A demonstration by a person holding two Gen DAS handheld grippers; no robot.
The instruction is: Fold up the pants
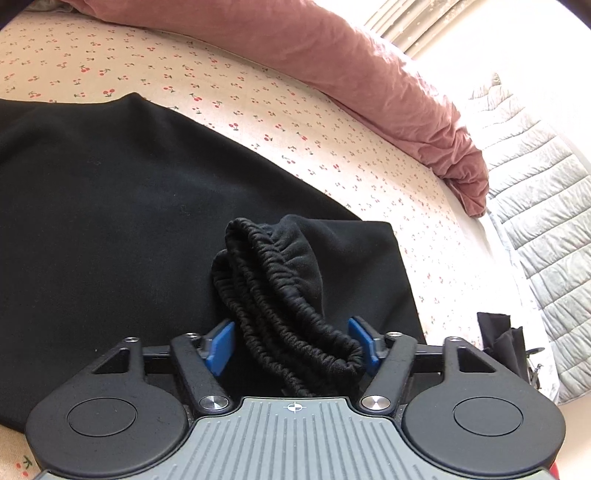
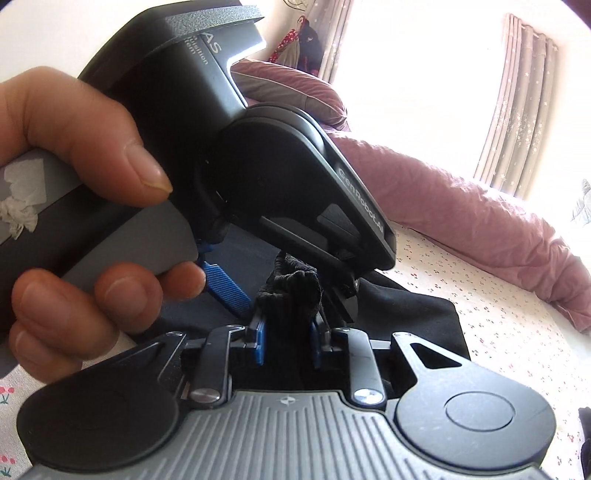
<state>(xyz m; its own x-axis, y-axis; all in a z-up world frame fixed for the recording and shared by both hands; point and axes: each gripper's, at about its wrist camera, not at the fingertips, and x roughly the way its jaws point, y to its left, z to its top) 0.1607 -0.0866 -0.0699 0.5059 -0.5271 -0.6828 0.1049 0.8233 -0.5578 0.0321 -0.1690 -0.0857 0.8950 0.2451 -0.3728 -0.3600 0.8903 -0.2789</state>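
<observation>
Black ribbed waistband [image 1: 291, 295] bunched between blue-padded left claw [image 1: 295, 343].

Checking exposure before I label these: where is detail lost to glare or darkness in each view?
Left wrist view: window blown white at top right; black pants nearly textureless, though the waistband ridges read. Right wrist view: window overexposed, left gripper body backlit and dark.

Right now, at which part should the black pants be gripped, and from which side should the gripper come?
Grip the black pants at the gathered elastic waistband, probably best from the near edge, along the bed sheet. The waistband is bunched into a thick ridge that stands up, while the legs lie flat. It already sits between the left gripper pads, still open; the right gripper seems shut on it.
</observation>
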